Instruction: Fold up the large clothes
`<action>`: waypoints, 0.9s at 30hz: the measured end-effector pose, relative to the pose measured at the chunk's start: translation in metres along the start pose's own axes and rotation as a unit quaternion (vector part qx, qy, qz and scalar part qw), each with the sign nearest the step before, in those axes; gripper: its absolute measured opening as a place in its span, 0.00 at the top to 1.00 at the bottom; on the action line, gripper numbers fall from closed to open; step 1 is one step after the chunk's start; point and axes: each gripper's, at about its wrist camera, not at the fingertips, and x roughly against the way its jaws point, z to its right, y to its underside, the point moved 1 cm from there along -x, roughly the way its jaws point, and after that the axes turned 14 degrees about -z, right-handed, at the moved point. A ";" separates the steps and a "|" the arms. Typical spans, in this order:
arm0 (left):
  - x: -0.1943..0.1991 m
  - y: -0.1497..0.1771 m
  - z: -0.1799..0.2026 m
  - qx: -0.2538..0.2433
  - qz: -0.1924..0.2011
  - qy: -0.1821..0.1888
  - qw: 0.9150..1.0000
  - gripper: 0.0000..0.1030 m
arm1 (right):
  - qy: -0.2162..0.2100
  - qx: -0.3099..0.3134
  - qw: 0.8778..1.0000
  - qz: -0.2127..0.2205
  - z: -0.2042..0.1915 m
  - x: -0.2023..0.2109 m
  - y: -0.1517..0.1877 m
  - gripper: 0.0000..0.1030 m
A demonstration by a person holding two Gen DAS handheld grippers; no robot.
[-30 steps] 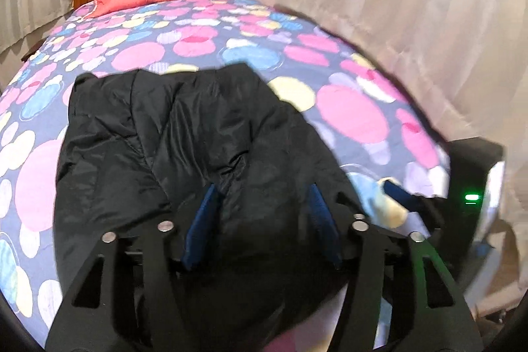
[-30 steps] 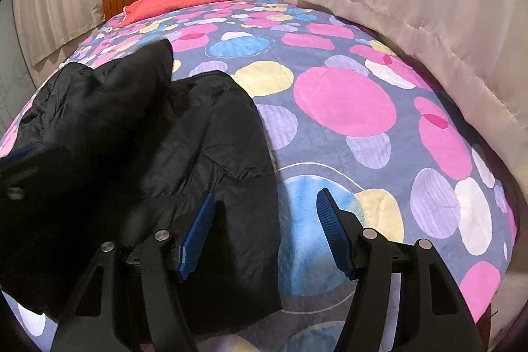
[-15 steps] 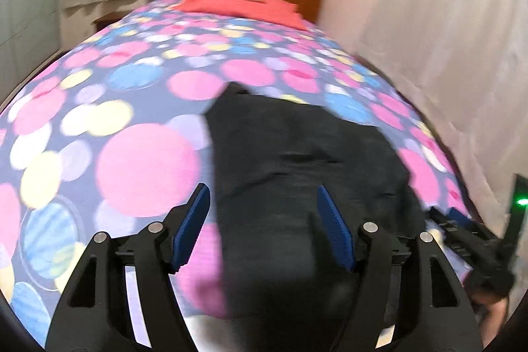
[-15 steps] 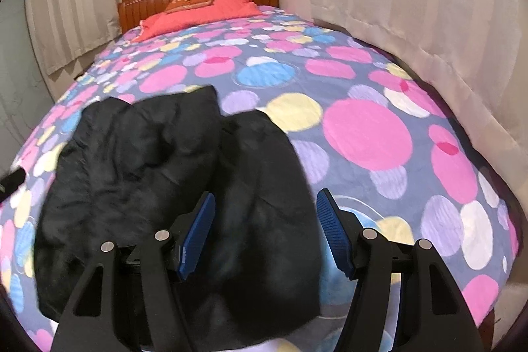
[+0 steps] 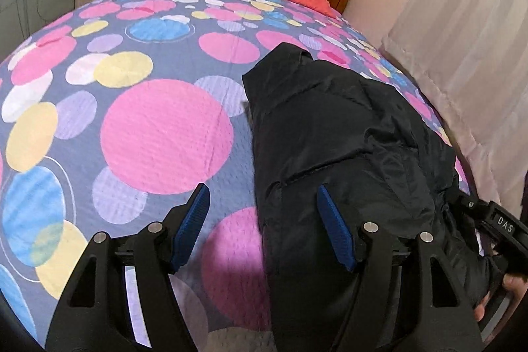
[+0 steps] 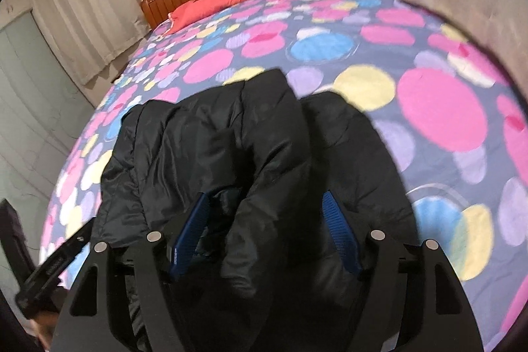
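The black jacket (image 5: 346, 154) lay bunched on the near end of the bed, filling the lower right of the left wrist view and the lower centre of the right wrist view (image 6: 231, 170), with one padded fold standing up along its middle. A second before, the left camera had looked straight down onto the jacket; now the jacket sat off to the right and the dotted bedspread (image 5: 165, 127) filled the left half of the frame. The left gripper (image 5: 264, 226) had just been opening, and its blue pads straddled the jacket's left edge without pressing on it. The right gripper (image 6: 264, 230) had also just been opening; the raised fold stood between its pads, but they were released and held nothing. It showed too at the lower right edge of the left view (image 5: 488, 220). Judged from this, one fold was finished and both tools were being set for a new grasp.
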 end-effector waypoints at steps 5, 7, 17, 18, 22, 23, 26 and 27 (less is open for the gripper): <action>-0.009 -0.005 -0.004 0.010 -0.004 0.022 1.000 0.34 | -0.050 -0.010 0.998 -0.019 0.001 -0.014 0.001 0.32; -0.013 -0.006 -0.006 0.021 -0.009 0.040 0.999 0.34 | -0.059 -0.009 0.998 -0.023 -0.001 -0.018 0.000 0.32; -0.019 -0.010 -0.019 0.074 -0.033 0.127 0.989 0.34 | -0.091 -0.002 0.995 -0.040 0.001 -0.031 -0.007 0.32; -0.016 -0.011 -0.016 0.072 -0.029 0.139 0.987 0.34 | -0.098 -0.005 0.994 -0.042 0.002 -0.032 -0.008 0.32; -0.022 -0.012 -0.003 0.045 -0.033 0.142 0.988 0.24 | -0.114 -0.010 0.992 -0.047 0.004 -0.037 -0.013 0.38; -0.028 -0.013 -0.003 0.048 -0.041 0.148 0.987 0.23 | -0.117 -0.004 0.992 -0.048 0.003 -0.039 -0.013 0.44; -0.046 -0.011 -0.009 0.079 -0.066 0.206 0.973 0.24 | -0.128 0.015 0.991 -0.046 -0.002 -0.040 -0.013 0.71; -0.047 -0.011 -0.007 0.081 -0.067 0.209 0.972 0.24 | -0.134 0.019 0.990 -0.041 -0.004 -0.037 -0.014 0.79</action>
